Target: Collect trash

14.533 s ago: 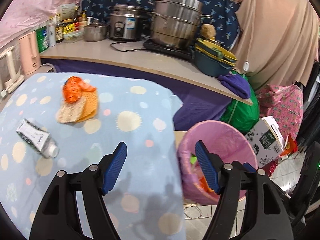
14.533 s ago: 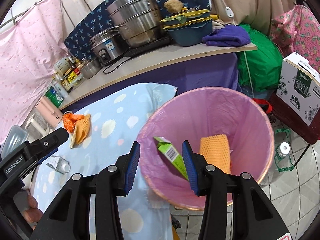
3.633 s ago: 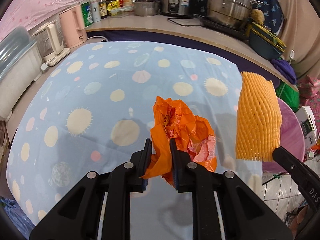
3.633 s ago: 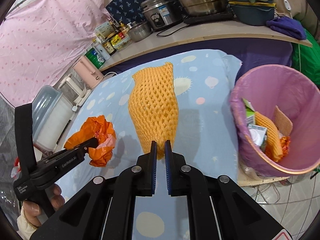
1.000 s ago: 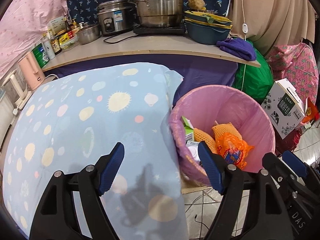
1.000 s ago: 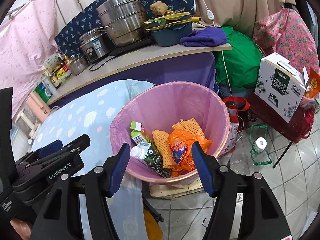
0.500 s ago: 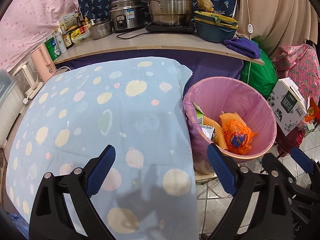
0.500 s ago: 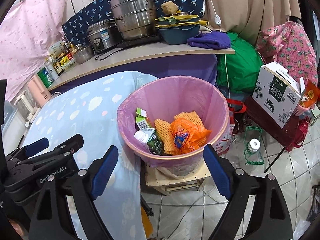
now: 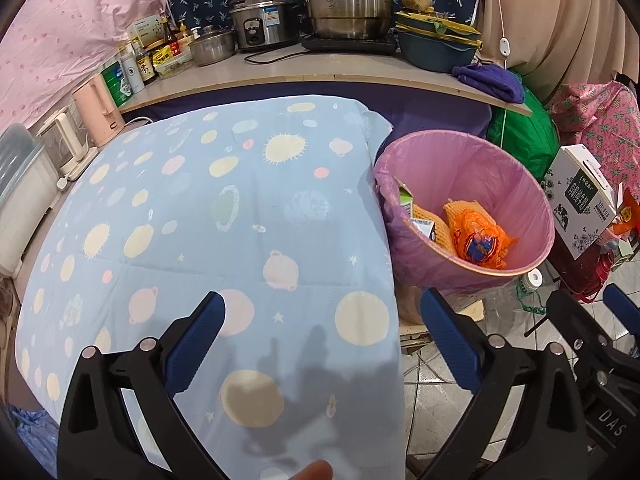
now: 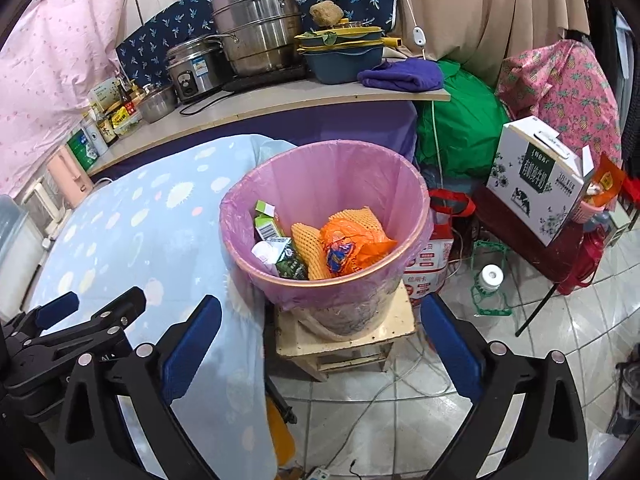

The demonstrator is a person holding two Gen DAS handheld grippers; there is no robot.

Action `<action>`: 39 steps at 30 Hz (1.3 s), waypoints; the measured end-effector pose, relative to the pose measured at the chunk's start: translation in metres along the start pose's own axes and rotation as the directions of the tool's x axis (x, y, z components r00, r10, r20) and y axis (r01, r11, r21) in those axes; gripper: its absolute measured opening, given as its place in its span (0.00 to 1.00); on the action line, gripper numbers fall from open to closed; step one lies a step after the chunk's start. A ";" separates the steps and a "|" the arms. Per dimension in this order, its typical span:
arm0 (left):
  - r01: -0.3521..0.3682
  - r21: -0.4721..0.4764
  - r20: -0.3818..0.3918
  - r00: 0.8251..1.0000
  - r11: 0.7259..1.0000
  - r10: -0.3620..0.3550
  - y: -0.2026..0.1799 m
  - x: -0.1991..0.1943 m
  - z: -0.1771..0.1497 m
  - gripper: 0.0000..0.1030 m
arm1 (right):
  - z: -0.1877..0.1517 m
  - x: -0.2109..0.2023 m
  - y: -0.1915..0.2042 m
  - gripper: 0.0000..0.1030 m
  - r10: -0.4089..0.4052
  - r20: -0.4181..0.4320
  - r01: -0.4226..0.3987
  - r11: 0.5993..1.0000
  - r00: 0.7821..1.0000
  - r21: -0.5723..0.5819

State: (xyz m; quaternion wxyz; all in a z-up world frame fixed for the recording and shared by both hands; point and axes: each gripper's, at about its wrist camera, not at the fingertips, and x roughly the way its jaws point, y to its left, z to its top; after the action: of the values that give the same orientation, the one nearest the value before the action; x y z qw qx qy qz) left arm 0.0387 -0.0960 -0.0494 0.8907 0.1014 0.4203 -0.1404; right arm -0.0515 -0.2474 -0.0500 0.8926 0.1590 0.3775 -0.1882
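Both the left tongs (image 9: 320, 332) and right tongs (image 10: 320, 336), jaws just spread wide and empty, hung short of the lined bin (image 10: 416, 208), where the orange bag (image 10: 352, 244) and foam nets (image 10: 306, 246) lay ahead, indicating release was complete.

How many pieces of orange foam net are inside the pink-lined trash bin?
2. One orange foam net lies left of the orange plastic bag; the other lies behind it. More may be hidden underneath in the pink-lined trash bin.
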 end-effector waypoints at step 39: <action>-0.068 0.022 -0.017 0.998 0.997 0.068 0.001 -0.001 -0.020 0.91 | -0.010 -0.004 0.008 0.94 -0.011 -0.014 0.010 0.999 1.000 -0.052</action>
State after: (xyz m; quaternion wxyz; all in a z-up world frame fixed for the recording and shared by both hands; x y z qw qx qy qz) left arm 0.0239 -0.0887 -0.0608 0.8902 0.1263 0.4228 -0.1138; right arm -0.0572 -0.2353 -0.0527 0.8927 0.1353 0.3896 -0.1817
